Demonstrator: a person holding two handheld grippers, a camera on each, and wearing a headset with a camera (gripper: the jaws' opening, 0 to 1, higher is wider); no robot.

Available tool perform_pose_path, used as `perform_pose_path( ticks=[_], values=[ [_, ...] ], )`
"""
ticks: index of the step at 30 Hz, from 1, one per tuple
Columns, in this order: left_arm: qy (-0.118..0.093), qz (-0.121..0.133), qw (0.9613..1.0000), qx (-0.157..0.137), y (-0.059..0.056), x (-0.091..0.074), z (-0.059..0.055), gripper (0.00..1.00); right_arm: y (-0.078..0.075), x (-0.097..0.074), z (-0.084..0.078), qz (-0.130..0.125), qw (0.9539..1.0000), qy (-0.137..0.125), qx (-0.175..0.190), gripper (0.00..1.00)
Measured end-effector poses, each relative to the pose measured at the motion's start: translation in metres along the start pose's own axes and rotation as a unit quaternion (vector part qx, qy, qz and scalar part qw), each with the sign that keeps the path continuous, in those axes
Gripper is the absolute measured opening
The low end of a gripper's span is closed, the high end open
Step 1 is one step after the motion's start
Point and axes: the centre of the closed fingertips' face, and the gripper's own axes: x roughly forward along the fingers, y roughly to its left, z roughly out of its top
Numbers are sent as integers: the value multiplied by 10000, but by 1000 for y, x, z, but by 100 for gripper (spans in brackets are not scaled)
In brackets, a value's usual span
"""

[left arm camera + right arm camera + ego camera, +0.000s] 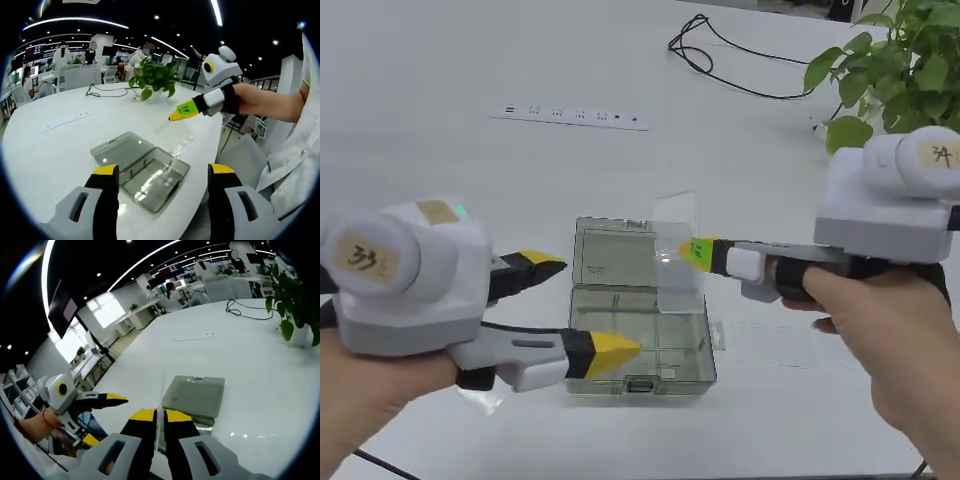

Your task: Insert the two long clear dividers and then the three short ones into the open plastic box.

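Left of the plastic box point(640, 340), the left hand-held gripper point(582, 305) is level with the tray. Its jaws are spread wide and hold nothing. In the left gripper view the two yellow tips stand either side of the tray, clear of it.

The plastic box lies open on the white bench point(440, 170), lid folded flat behind the tray. The tray appears bare. No divider can be made out seated in it, though clear parts are hard to read against the tinted plastic.

Above the tray's right half hangs one clear divider point(675, 240), held upright and not yet touching the tray. Whether it is a long or a short one cannot be told.

Right of the box, the right hand-held gripper point(698, 252) is closed on that divider. The right gripper view shows the sheet edge-on, pinched between the two tips.

Status — early stage. Judged from the tray, the first insertion is in hand and not complete; the remaining dividers are still to be picked up and seated.
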Motion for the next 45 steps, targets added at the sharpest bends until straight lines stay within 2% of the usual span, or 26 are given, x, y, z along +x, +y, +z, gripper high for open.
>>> perform_pose_path(
  ticks=[3,4,10,14,17,20,24,26,29,32,40,45],
  values=[
    [43,10,10000,73,2,-4,-5,80,-5,0,-7,-136,9995,257,90,7],
    [45,3,9999,115,2,-6,-8,81,-11,0,-12,-320,9984,435,148,7],
    [147,-74,9989,430,6,-8,-21,94,-24,2,-15,-664,9950,651,376,7],
    [209,-178,9985,471,6,-10,-26,97,-29,4,-22,-888,9912,836,508,7],
    [215,-242,9981,519,7,-10,-29,97,-33,9,-37,-995,9870,1106,607,6],
    [233,-310,9976,570,8,-10,-32,97,-39,19,-53,-1062,9829,1268,811,6],
    [209,-400,9973,584,8,-10,-34,96,-43,26,-63,-1152,9787,1331,1053,6],
    [204,-425,9972,587,9,-10,-36,96,-49,29,-65,-1238,9771,1369,1062,6],
    [202,-462,9971,573,11,-10,-37,95,-50,31,-71,-1275,9746,1408,1184,6],
    [180,-499,9970,562,11,-9,-38,96,-47,33,-75,-1318,9732,1466,1183,6],
    [179,-587,9967,536,10,-6,-42,95,-56,41,-83,-1411,9683,1618,1275,6],
    [165,-606,9967,510,11,-5,-42,95,-53,43,-91,-1443,9660,1688,1323,6]
  ],
)
